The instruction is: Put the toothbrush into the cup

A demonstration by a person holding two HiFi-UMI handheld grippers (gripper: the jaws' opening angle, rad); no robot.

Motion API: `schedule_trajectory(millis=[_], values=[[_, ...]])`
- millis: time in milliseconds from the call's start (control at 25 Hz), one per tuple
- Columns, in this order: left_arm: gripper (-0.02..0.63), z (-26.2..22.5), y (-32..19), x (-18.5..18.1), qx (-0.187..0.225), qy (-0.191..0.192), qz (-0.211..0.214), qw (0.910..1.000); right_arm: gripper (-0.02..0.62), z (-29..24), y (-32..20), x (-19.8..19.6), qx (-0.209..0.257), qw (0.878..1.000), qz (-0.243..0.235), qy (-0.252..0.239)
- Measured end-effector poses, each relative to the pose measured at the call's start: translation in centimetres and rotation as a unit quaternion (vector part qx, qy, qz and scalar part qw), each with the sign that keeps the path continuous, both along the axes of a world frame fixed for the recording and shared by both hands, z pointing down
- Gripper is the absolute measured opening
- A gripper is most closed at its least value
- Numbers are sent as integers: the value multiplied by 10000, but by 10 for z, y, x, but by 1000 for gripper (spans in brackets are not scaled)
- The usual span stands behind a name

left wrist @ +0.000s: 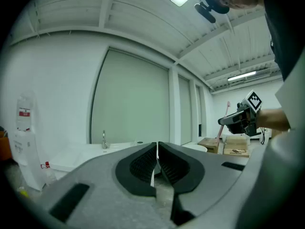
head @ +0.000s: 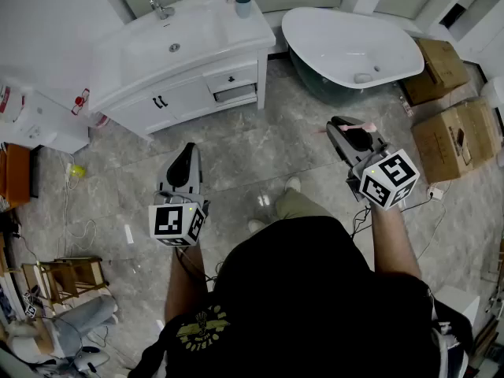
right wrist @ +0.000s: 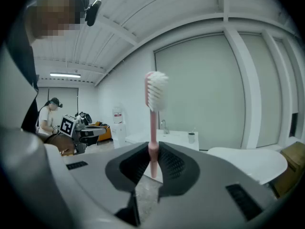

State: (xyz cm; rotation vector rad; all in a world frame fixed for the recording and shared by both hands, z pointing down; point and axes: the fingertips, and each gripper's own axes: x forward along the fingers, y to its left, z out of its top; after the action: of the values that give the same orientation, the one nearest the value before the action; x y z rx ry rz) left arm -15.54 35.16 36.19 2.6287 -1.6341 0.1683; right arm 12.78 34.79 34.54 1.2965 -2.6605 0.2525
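In the right gripper point(right wrist: 153, 150), clamped: toothbrush point(right wrist: 152, 125) (bristles up); left gripper point(left wrist: 157, 148) closed, empty.

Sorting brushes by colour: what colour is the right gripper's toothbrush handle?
Pink toothbrush handle, white bristles; right gripper view shows it best.

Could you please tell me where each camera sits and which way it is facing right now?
Head view: on the person's head, looking steeply down at the floor, sink cabinet, cup and bathtub; the torso, left gripper and right gripper show.
Left gripper view: on the left gripper, facing the sink cabinet about level; its shut, empty jaws show.
Right gripper view: on the right gripper, facing the cup; its jaws grip the upright toothbrush.
Shared: both gripper views see the tap and the other gripper.
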Motion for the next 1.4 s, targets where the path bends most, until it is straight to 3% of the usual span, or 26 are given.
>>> schedule_trajectory(millis=[360,880,1400], values=[[20,18,-15,14,-166,-113,9,9998,55,18,-20,16,-119,9994,52,-308],[18,-17,-109,13,149,-350,-167,9991,55,-3,-114,15,175,9984,-167,-506],[18,10,-182,50,-163,-419,-64,9990,55,24,-180,34,-143,9980,-220,-567]])
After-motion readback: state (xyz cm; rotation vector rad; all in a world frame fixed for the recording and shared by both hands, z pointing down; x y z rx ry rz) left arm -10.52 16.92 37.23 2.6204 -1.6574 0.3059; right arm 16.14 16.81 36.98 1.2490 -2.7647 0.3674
